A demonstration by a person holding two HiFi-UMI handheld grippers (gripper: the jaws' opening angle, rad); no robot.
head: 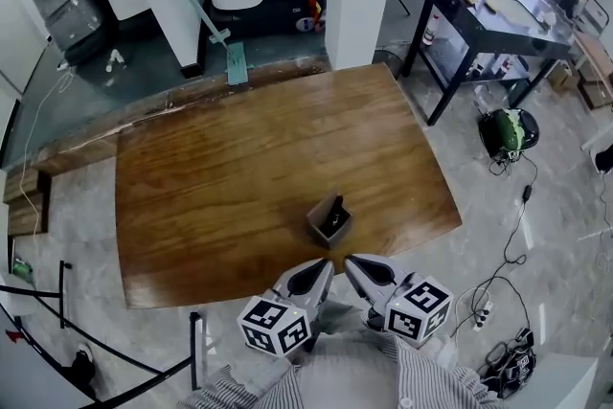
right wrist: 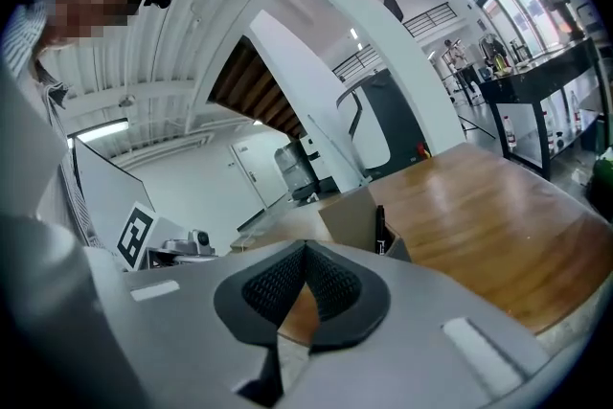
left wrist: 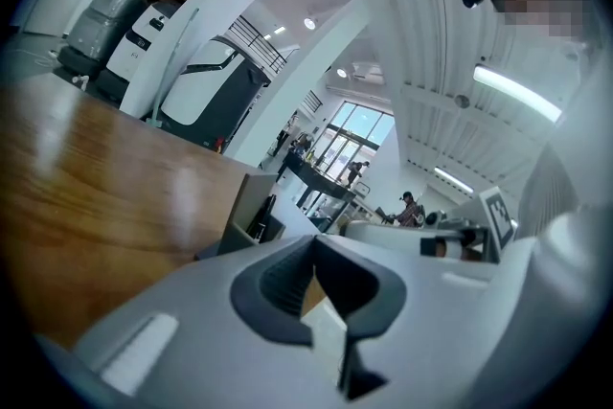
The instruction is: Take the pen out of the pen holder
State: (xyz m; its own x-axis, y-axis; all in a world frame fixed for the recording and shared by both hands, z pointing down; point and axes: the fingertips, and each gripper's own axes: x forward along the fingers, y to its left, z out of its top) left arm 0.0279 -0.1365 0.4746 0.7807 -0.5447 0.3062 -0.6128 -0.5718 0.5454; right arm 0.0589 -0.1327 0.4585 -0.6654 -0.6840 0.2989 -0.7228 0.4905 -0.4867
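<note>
the left gripper [head: 324, 267] and the right gripper [head: 351, 261] sit side by side at the near edge of the desk [head: 192, 177], each with its jaws pressed together, holding and touching nothing. the pen [head: 336, 214] stands in the small grey pen holder [head: 321, 227] just beyond their tips, near that same edge. broad open wood spreads to the left of and beyond the holder, while the desk's right edge curves in nearer to it.

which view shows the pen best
The right gripper view: the black pen stands close, rising above the pen holder rim. The head view shows the pen small from above; the left gripper view shows only a dark sliver inside the holder.
</note>
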